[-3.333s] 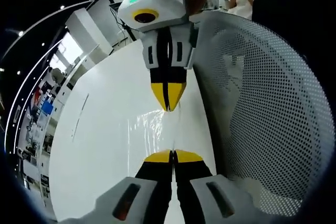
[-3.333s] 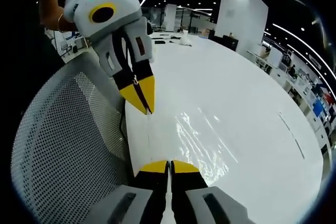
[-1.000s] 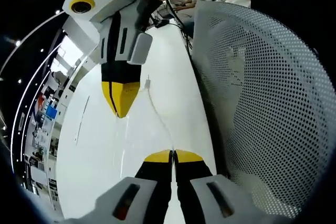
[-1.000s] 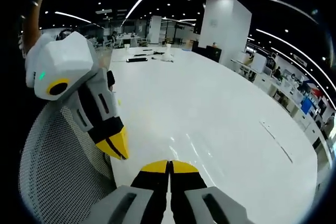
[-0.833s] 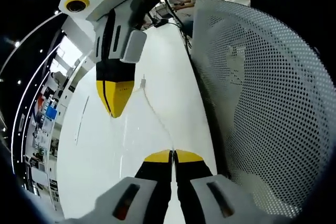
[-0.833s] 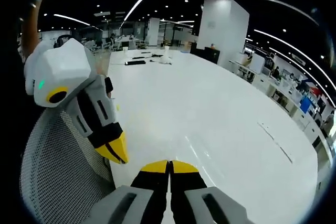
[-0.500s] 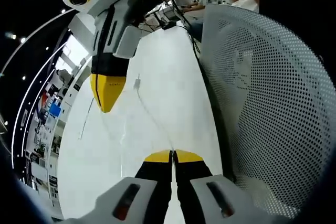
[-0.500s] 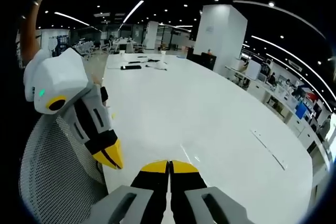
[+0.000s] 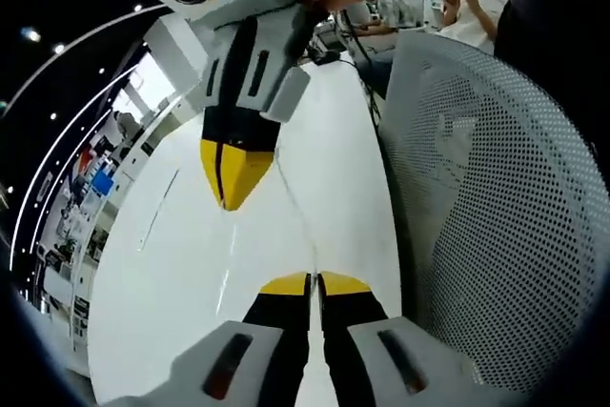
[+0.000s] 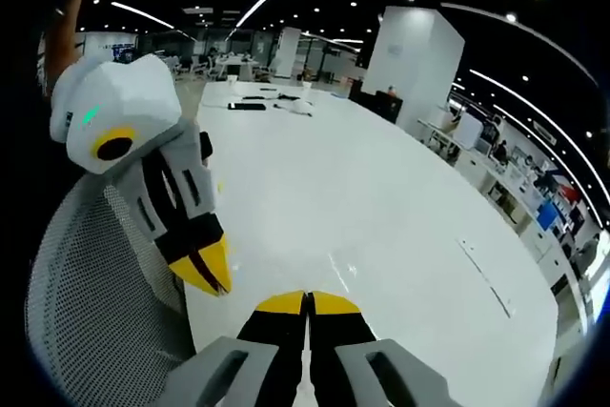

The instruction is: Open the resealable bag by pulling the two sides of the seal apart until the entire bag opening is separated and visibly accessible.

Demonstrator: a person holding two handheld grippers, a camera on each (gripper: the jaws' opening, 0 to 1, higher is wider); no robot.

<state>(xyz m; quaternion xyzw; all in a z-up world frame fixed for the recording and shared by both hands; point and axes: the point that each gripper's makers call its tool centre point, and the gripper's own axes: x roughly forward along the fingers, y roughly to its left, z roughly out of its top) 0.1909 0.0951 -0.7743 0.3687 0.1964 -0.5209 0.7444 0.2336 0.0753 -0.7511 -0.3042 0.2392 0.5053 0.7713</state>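
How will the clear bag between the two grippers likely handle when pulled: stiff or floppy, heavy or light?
Probably floppy: the clear bag shows as thin edge lines between the right gripper and left gripper, both shut, holding no shape of its own. Likely very light: it looks empty, with the white table showing through.

Both grippers: yellow tips, black shanks, white-grey housings — left gripper [image 9: 314,283], right gripper [image 10: 307,302]. Right one's body has yellow ring w/ dark centre; left one's has green light. Table [image 10: 381,216] glossy white. Chair back [image 9: 486,197] white/grey mesh, dotted w/ small holes.
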